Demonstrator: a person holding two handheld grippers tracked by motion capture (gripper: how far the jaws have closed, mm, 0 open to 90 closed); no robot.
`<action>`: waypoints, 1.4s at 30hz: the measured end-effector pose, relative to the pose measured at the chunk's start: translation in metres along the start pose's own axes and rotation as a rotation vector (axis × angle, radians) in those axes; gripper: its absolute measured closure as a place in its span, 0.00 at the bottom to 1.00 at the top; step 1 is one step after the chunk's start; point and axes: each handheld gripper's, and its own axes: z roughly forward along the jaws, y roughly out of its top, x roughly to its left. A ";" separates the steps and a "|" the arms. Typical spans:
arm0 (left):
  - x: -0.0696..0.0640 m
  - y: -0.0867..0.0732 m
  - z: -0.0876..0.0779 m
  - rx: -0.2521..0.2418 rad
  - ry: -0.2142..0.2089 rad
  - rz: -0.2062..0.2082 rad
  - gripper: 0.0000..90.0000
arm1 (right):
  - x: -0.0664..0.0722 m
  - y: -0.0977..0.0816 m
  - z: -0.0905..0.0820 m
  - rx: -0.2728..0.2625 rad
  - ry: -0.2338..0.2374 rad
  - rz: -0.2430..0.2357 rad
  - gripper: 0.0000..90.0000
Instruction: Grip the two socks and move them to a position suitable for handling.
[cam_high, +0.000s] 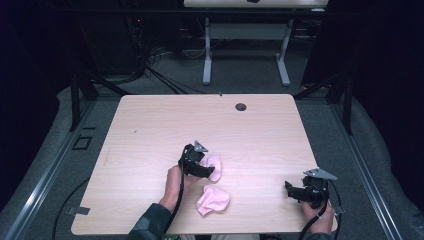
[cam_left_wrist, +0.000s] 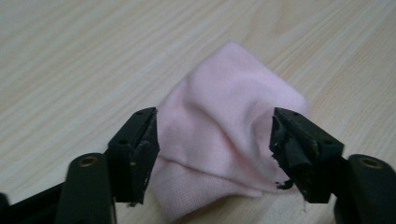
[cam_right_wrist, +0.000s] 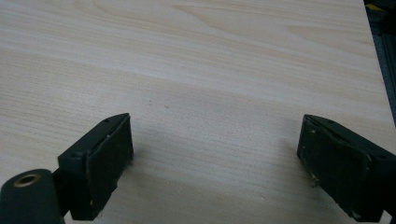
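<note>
**Left gripper over a pink cloth, jaws apart**

High view: pale wooden worktop (cam_high: 150, 130) seen from above. Left gripper (cam_high: 204, 169) near the middle, held in a hand (cam_high: 175, 182) entering from the bottom edge, tip over one pink cloth (cam_high: 215, 167). Second pink cloth (cam_high: 213, 199) crumpled just nearer the front edge, apart from the first. Right gripper (cam_high: 295, 190) well off to the right near the front corner, held low in the other hand (cam_high: 319, 214), nothing near its jaws. Small dark grommet (cam_high: 241, 106) toward the far edge.

Left gripper view: left gripper (cam_left_wrist: 215, 147) with jaws moderately wide, one either side of the folded pink cloth (cam_left_wrist: 229, 121) lying flat on the worktop (cam_left_wrist: 70, 56). Pads not pressing on the fabric; right jaw at the fold's edge, contact there hard to tell.

Right gripper view: right gripper (cam_right_wrist: 215, 163) with jaws wide apart, bare wood grain of the worktop (cam_right_wrist: 210, 70) between them, nothing held.
</note>
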 end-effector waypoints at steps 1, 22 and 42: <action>0.000 0.000 -0.006 -0.010 0.004 0.006 0.32 | 0.000 0.000 0.000 0.000 -0.001 0.000 0.11; -0.034 -0.019 -0.078 -0.053 -0.027 0.118 0.17 | 0.008 0.003 0.001 0.060 0.003 0.000 0.00; -0.107 -0.025 -0.056 0.026 -0.163 0.239 0.27 | 0.045 0.001 -0.003 0.013 0.083 -0.054 0.00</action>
